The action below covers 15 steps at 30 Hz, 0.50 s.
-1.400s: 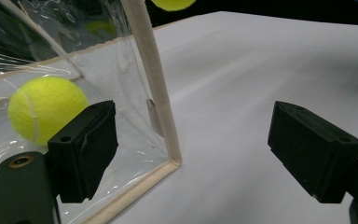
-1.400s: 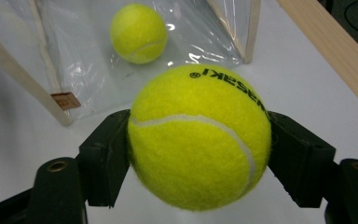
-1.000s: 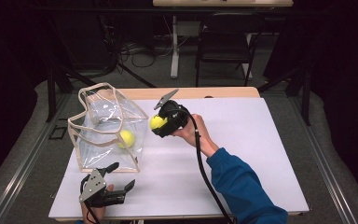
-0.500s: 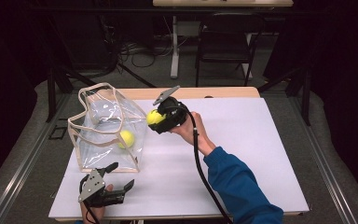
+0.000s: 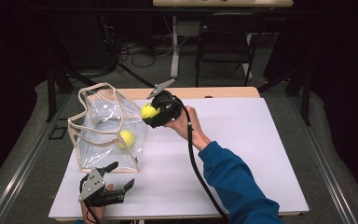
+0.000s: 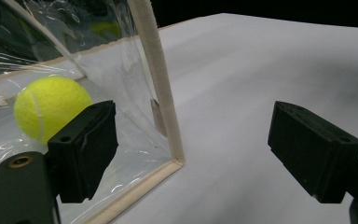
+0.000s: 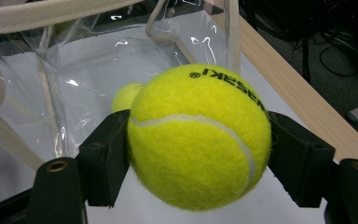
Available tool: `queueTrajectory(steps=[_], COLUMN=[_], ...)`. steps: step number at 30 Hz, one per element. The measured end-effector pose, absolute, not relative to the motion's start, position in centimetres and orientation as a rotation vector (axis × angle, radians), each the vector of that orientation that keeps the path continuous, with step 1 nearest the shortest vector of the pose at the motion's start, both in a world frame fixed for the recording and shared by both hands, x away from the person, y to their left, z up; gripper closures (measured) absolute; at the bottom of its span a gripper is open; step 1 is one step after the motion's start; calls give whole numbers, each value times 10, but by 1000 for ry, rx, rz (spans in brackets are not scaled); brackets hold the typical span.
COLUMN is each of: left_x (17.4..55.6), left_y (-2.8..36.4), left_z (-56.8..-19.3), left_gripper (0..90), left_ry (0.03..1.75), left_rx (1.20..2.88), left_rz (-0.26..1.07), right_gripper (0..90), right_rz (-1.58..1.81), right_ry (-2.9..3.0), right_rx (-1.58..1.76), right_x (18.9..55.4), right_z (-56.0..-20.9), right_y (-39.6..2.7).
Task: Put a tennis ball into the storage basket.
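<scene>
Your right gripper (image 5: 150, 113), upper centre of the high view, clamps a tennis ball (image 7: 198, 137) beside the clear bag (image 5: 105, 133), while your left gripper (image 5: 116, 179) rests lower left, jaws apart.

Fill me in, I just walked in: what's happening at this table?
A person is putting tennis balls into a clear bag standing on the white table. The right gripper is shut on a tennis ball, holding it up beside the bag's upper edge. Another ball already lies inside. The left gripper rests open by the bag's near corner, holding nothing.
</scene>
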<state>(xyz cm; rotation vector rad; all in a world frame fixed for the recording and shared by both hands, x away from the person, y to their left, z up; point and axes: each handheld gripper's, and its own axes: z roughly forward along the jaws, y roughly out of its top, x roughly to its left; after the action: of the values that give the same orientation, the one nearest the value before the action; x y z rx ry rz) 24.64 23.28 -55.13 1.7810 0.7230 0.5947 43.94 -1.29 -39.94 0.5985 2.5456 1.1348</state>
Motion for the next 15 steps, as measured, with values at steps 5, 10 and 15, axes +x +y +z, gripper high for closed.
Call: queueTrajectory(steps=[5, 10, 15], left_x=[249, 248, 247], left_y=[232, 232, 232], left_z=[-552, -551, -551], left_gripper=[160, 160, 160], left_ry=[726, 722, 733], left_rx=[1784, 1789, 1784], left_rz=[590, 593, 595], right_gripper=[270, 270, 270], right_rz=[1143, 1157, 1177], right_ry=[2527, 2514, 2508], right_rx=[598, 586, 581], right_x=[439, 438, 438], right_z=[-391, -384, -382], right_y=[-16, -13, -10])
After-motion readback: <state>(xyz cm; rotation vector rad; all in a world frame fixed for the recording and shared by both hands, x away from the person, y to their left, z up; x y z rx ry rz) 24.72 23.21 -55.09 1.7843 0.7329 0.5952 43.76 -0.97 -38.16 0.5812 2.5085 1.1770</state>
